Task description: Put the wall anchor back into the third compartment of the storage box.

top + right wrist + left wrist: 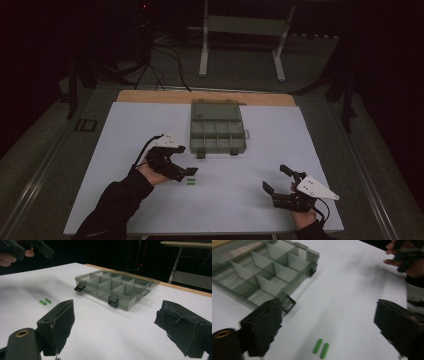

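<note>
Nothing is packed yet: the two green pegs (321, 348) lie side by side on the counter (125, 130), just beside the left tool (190, 171), whose jaws stand wide and empty. The compartment box (217, 125) waits open nearby. The right tool (276, 180) rests wide and empty.

I count two small green cylinders (321, 348) lying side by side, one clear compartment box (217, 126) with its lid open, and two grippers in hand.
</note>
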Motion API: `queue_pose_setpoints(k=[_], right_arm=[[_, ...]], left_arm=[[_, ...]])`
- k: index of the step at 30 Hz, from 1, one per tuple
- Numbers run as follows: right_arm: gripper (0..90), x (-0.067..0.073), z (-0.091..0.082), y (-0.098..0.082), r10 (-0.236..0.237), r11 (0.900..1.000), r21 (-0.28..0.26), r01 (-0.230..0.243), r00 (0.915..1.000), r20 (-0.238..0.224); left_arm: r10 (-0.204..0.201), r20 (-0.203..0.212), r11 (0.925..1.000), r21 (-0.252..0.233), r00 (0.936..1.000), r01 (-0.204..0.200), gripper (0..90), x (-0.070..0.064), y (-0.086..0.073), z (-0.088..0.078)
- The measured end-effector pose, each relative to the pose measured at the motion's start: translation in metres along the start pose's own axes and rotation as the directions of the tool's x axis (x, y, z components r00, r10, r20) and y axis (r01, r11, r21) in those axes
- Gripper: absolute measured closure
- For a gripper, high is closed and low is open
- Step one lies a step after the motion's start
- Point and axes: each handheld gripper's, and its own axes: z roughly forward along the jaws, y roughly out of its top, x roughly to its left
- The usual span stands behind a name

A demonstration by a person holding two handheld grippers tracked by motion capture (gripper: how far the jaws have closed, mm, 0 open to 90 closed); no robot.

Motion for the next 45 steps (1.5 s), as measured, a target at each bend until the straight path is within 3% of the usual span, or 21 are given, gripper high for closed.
queue_pose_setpoints(k=[6, 10, 16, 24, 28, 35, 37, 38, 42, 45], right_arm=[[13.1, 0.0, 0.0, 0.0, -0.001, 1.0, 0.002, 0.001, 1.0, -0.001], [13.1, 0.0, 0.0, 0.0, -0.001, 1.0, 0.001, 0.001, 1.0, -0.001], [13.1, 0.0, 0.0, 0.0, 0.0, 1.0, 0.001, 0.0, 1.0, -0.001], [13.1, 0.0, 0.0, 0.0, 0.001, 1.0, 0.002, -0.001, 1.0, -0.002], [13.1, 0.0, 0.0, 0.0, 0.003, 1.0, 0.003, -0.003, 1.0, -0.001], [13.1, -0.001, 0.0, 0.0, 0.005, 1.0, 0.001, -0.005, 1.0, -0.002], [13.1, -0.001, 0.0, 0.0, 0.005, 1.0, 0.001, -0.005, 1.0, -0.001], [13.1, -0.001, -0.001, 0.0, 0.007, 1.0, 0.0, -0.007, 1.0, 0.0], [13.1, -0.001, -0.001, 0.0, 0.007, 1.0, -0.001, -0.007, 1.0, 0.001], [13.1, -0.001, -0.001, 0.0, 0.008, 1.0, 0.001, -0.008, 1.0, 0.001]], left_arm=[[0.026, 0.033, 0.9994, 0.022, 0.9991, -0.027, 19.8, -0.003, -0.013, 0.008], [0.04, 0.046, 0.9985, 0.036, 0.9981, -0.041, 32.3, -0.004, -0.02, 0.012], [0.066, 0.036, 0.9931, 0.095, 0.9972, -0.069, 44.6, -0.003, -0.028, 0.022], [0.065, 0.032, 0.9833, 0.168, 0.9974, -0.07, 55.8, 0.005, -0.041, 0.035], [0.059, 0.041, 0.9814, 0.181, 0.9974, -0.065, 62.8, 0.007, -0.043, 0.039], [0.061, 0.052, 0.9715, 0.226, 0.9968, -0.071, 73.3, 0.011, -0.043, 0.052], [0.065, 0.049, 0.9686, 0.237, 0.9967, -0.074, 75.0, 0.012, -0.043, 0.053], [0.069, 0.042, 0.9636, 0.256, 0.9968, -0.077, 75.1, 0.013, -0.044, 0.056], [0.07, 0.041, 0.961, 0.265, 0.9967, -0.079, 75.9, 0.015, -0.044, 0.057], [0.07, 0.029, 0.9593, 0.272, 0.9971, -0.075, 82.3, 0.015, -0.043, 0.058]])
